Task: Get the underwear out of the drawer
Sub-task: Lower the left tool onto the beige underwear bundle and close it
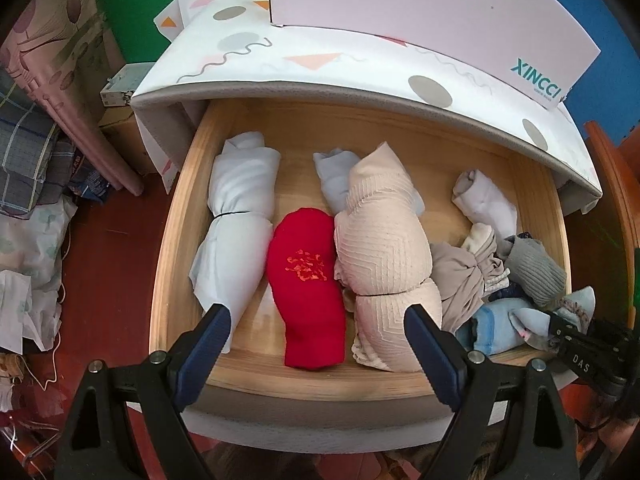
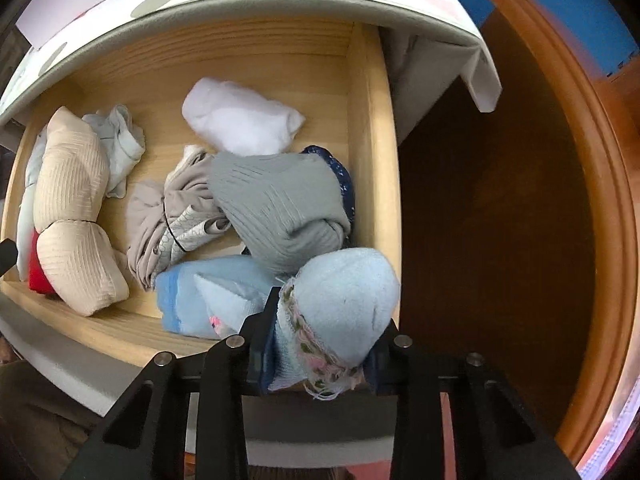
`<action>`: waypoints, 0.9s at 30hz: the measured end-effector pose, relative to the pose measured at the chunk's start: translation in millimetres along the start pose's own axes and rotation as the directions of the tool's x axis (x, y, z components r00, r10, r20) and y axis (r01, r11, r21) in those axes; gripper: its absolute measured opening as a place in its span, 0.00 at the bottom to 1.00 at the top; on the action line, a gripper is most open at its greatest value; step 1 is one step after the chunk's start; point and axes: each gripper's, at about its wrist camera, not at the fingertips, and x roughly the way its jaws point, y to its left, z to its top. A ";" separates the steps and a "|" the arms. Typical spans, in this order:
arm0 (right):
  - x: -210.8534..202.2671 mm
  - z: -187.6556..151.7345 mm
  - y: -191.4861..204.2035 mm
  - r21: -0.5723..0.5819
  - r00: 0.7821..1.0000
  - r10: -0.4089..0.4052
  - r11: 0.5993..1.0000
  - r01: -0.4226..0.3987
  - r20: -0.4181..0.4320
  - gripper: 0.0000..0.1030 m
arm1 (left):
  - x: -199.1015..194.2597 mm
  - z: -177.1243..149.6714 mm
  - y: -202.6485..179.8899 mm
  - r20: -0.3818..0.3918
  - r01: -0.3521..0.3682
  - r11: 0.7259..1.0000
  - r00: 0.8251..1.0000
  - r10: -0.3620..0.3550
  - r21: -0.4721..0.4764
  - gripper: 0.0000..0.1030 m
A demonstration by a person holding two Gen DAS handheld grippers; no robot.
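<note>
The drawer (image 1: 176,240) stands pulled out beneath a cabinet top covered with a patterned sheet (image 1: 320,68), on which a white box (image 1: 420,12) rests. Contents, left to right in the left wrist view: a pale blue roll (image 1: 236,216) lies along the left wall; a red roll (image 1: 306,280) lies just beside it; a beige ribbed roll (image 1: 380,248) touches the red roll on its right and partly covers a small pale bundle (image 1: 332,176) behind it. Further right lie a taupe garment (image 1: 460,276), a white roll (image 1: 486,200) near the back, and a grey ribbed roll (image 1: 536,272) against the right wall. A blue folded piece (image 2: 192,292) lies at the front wall. The left tool (image 1: 318,320) hangs over the front of the drawer, pointing down, with its jaws wide apart; the red roll lies between them in view, and neither finger presses on it. The right tool (image 2: 320,344) is closed on a light blue underwear roll (image 2: 344,300) with floral trim, at the front right corner of the drawer; the jaws pinch the roll from both sides. The roll rests against the grey ribbed roll and the blue folded piece. A brown wooden panel (image 2: 500,200) stands to the right of the drawer.
</note>
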 end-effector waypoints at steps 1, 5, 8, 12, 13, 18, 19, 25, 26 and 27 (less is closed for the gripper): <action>-0.9 -2.1 -0.8 0.000 1.000 -0.004 1.000 0.004 0.004 0.29 | 0.0 0.5 -0.9 -0.002 0.004 1.000 1.000 -0.004 -0.002 0.88; -2.2 -8.8 1.6 -0.003 1.000 -0.011 1.000 0.011 0.020 0.29 | -0.6 3.1 -6.3 -0.013 0.015 1.000 1.000 -0.015 0.000 0.88; -0.3 -16.5 1.4 0.004 1.000 0.006 1.000 -0.006 0.023 0.29 | 2.8 7.0 -13.5 -0.041 0.025 1.000 0.999 -0.025 -0.003 0.88; -3.7 -20.6 -0.8 0.018 0.999 0.042 0.999 -0.042 0.024 0.29 | 6.2 14.2 -26.6 -0.056 0.043 0.999 0.997 -0.043 -0.009 0.88; -4.1 -21.7 -2.5 0.017 0.999 0.044 0.999 -0.045 0.026 0.29 | 7.5 15.6 -29.7 -0.056 0.039 0.999 0.998 -0.039 -0.008 0.88; -11.0 -24.8 -2.5 0.005 0.998 0.053 0.999 -0.053 0.024 0.30 | 22.6 20.3 -42.2 -0.099 0.038 0.999 0.994 -0.041 -0.027 0.88; -11.2 -24.9 -3.1 0.002 0.998 0.057 0.998 -0.057 0.022 0.30 | 27.3 21.1 -44.5 -0.105 0.031 0.999 0.994 -0.035 -0.036 0.88; -15.7 -20.4 1.6 -0.005 0.997 0.070 0.998 -0.070 0.017 0.30 | 46.2 23.4 -49.3 -0.125 -0.008 0.997 0.992 -0.002 -0.074 0.88; -16.3 -21.5 1.3 -0.002 0.997 0.073 0.997 -0.073 0.016 0.30 | 50.3 23.5 -50.1 -0.135 -0.020 0.997 0.991 0.010 -0.074 0.88; -16.8 -21.7 -0.3 0.001 0.997 0.078 0.997 -0.078 0.015 0.30 | 52.5 23.7 -50.2 -0.140 -0.022 0.997 0.990 0.012 -0.075 0.88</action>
